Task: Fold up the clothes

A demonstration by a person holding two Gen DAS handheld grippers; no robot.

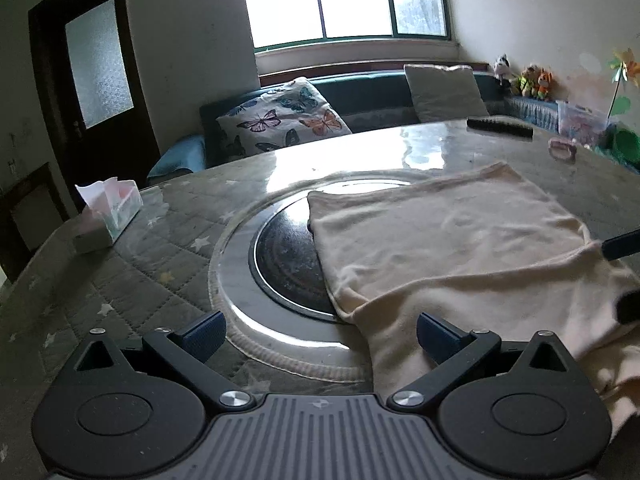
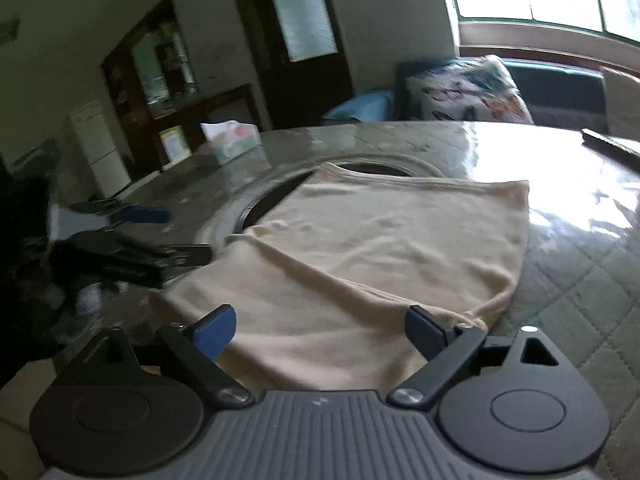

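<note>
Your left gripper (image 1: 320,334) has its fingers spread wide and grips nothing; its right pad rests over the near edge of the cream garment (image 1: 452,240), its left pad over the bare table (image 1: 132,264). Your right gripper (image 2: 320,330) is likewise released, both blue pads hovering above the near part of the cloth with nothing pinched between them.

The cream garment lies folded flat on the round table, one layer doubled over another, its far-left corner covering part of the dark round inset (image 1: 286,258) at the table's centre. In the right wrist view your left gripper shows as a blurred dark shape just beside the cloth's left edge.

The tissue box (image 1: 108,216) stands near the table's left rim, with white tissue sticking up from its top. A clear plastic container (image 1: 580,120) sits at the far right edge; its contents are too blurred to name. A dark brush (image 1: 500,128) lies near it.
</note>
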